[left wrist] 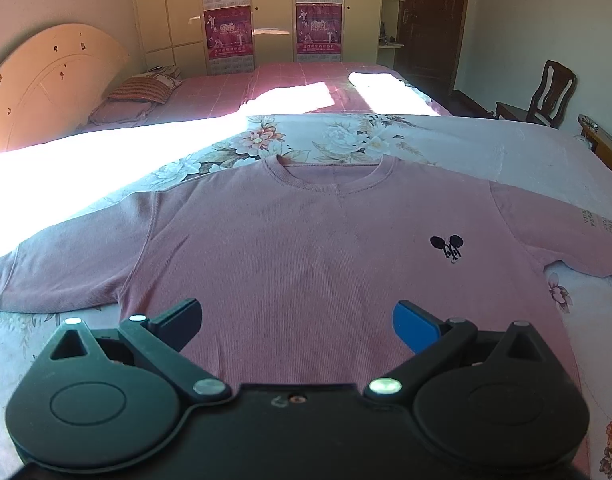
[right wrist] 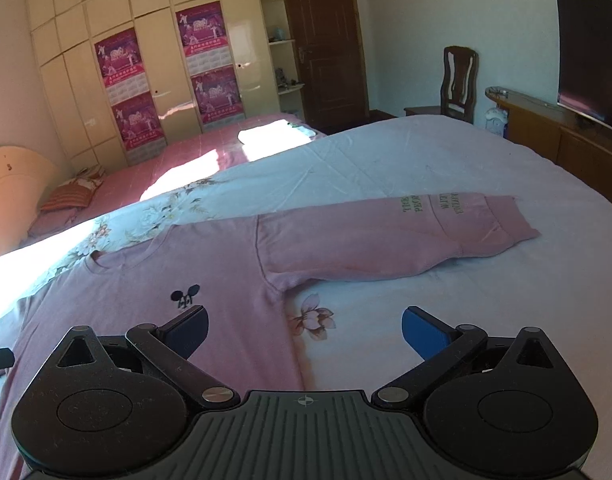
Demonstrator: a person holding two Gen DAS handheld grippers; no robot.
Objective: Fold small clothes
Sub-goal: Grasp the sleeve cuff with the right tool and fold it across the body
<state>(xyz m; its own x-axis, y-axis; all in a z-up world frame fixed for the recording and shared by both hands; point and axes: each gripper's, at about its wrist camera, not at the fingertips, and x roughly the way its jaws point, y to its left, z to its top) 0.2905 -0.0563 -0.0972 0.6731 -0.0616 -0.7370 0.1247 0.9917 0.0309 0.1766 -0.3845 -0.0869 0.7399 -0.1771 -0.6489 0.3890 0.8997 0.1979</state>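
A pink long-sleeved sweatshirt (left wrist: 298,248) lies flat, front up, on a floral bedsheet (left wrist: 485,148), collar away from me, both sleeves spread out. A small black mouse logo (left wrist: 446,247) marks its chest. My left gripper (left wrist: 298,324) is open and empty, hovering over the lower middle of the shirt. In the right wrist view the same sweatshirt (right wrist: 154,312) shows with its right sleeve (right wrist: 405,236) stretched out, printed text near the cuff. My right gripper (right wrist: 304,334) is open and empty above the shirt's right side edge, below the armpit.
A second bed with a pink cover (left wrist: 290,88) and a pillow (left wrist: 146,90) lies beyond. A wardrobe with posters (right wrist: 162,80), a wooden chair (right wrist: 457,80), a low cabinet (right wrist: 553,132) and a TV (right wrist: 589,56) stand around the room.
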